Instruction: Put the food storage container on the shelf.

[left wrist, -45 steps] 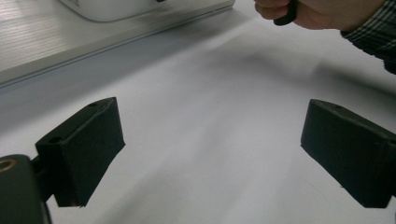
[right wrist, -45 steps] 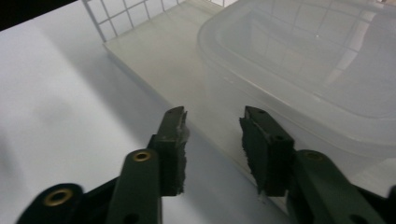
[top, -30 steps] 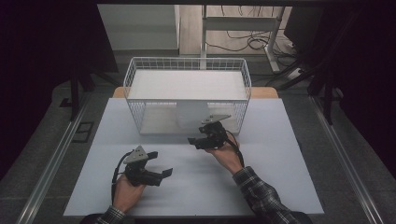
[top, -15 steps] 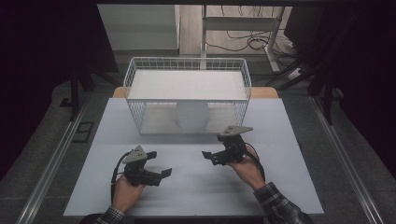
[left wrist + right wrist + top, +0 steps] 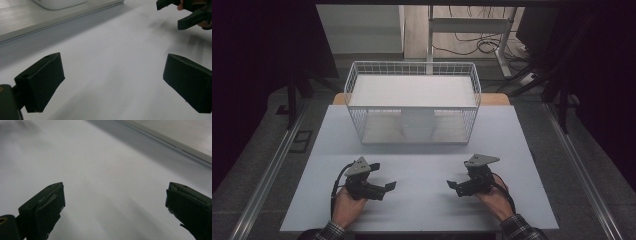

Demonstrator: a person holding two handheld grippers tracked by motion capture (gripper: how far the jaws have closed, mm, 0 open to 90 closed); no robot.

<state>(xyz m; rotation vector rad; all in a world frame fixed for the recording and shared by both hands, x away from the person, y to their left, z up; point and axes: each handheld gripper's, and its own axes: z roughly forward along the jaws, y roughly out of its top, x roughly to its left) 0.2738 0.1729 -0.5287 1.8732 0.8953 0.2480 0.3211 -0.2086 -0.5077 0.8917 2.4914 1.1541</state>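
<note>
While the right gripper (image 5: 454,187) sits low over the near part of the white tabletop (image 5: 422,170), its jaws have just been opening and now stand wide with nothing between them; its own view shows the two black pads (image 5: 47,207) far apart over blurred bare surface. The left gripper (image 5: 388,189) is likewise spread wide and empty, its pads (image 5: 42,80) framing plain white board. From the left gripper view the right gripper (image 5: 185,12) appears at the upper right, held in a hand, which the right gripper's own view cannot give.

From above, the two grippers point toward each other, well apart, with open tabletop between them. Beyond them stands a white wire basket (image 5: 357,100) with a rectangular rim, and a white rounded container (image 5: 417,124) rests inside it against the near wall; the left gripper view catches its lower curve (image 5: 60,3) at the top edge. A broad strip of free board lies between the grippers and the basket. Grey floor and metal rails (image 5: 267,175) flank the table, with dark surroundings and cables (image 5: 482,45) behind.
</note>
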